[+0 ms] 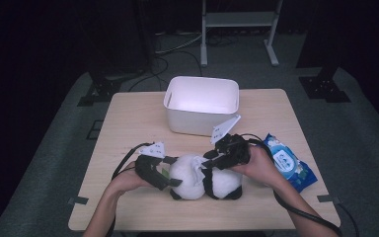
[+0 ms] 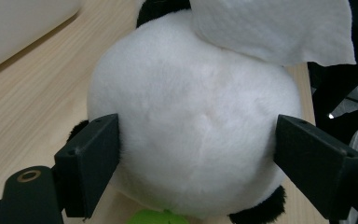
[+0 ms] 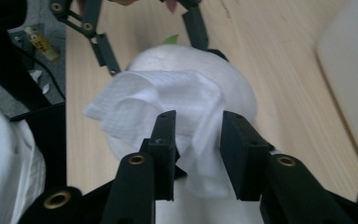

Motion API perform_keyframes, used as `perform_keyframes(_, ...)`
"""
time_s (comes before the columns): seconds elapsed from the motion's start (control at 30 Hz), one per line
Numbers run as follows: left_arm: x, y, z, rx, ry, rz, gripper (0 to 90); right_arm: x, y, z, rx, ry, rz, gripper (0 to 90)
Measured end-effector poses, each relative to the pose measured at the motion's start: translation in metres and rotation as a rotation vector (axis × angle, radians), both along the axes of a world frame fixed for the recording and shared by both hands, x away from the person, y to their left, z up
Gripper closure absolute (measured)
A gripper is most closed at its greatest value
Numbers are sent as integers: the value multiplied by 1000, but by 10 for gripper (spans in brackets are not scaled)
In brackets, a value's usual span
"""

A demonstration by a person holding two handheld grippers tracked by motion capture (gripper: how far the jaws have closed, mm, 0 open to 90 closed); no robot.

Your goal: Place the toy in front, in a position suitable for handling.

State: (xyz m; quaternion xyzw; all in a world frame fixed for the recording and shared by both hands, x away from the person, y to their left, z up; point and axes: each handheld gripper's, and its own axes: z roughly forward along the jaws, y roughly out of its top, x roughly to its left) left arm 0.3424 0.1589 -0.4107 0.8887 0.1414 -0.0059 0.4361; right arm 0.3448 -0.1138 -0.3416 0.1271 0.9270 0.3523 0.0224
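Half the panda (image 1: 197, 177) hidden, wipe (image 3: 168, 107) crumpled

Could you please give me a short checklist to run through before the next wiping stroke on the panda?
1. Panda steadied: the left hand-held gripper has its jaws on both sides of the white head, touching the plush: ok.
2. Wipe held: the right hand-held gripper has the wipe between its jaws: ok.
3. Wipe on the plush: it lies on top of the head: ok.
4. Firmness of the right grip: cannot tell.
5. Bin clear of both hands, behind the panda: ok.
6. Wipe pack nearby, beside the right hand: ok.
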Motion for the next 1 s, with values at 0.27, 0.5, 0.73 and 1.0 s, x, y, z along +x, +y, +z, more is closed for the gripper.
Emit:
perform_keyframes(0.27,0,0,-1,-1,2,3,148,-1,28,-10,-22,51,64,467)
perform_keyframes(0.5,0,0,-2,2,0,-2,149,-2,51,-13,-71,4,76,441)
perform_keyframes(0.73,-1,1,-5,-1,1,-10,148,-1,55,-19,-97,-66,52,686)
perform_keyframes(1.0,0,2,-5,-5,5,5,149,-1,36,-7,-131,-71,21,824)
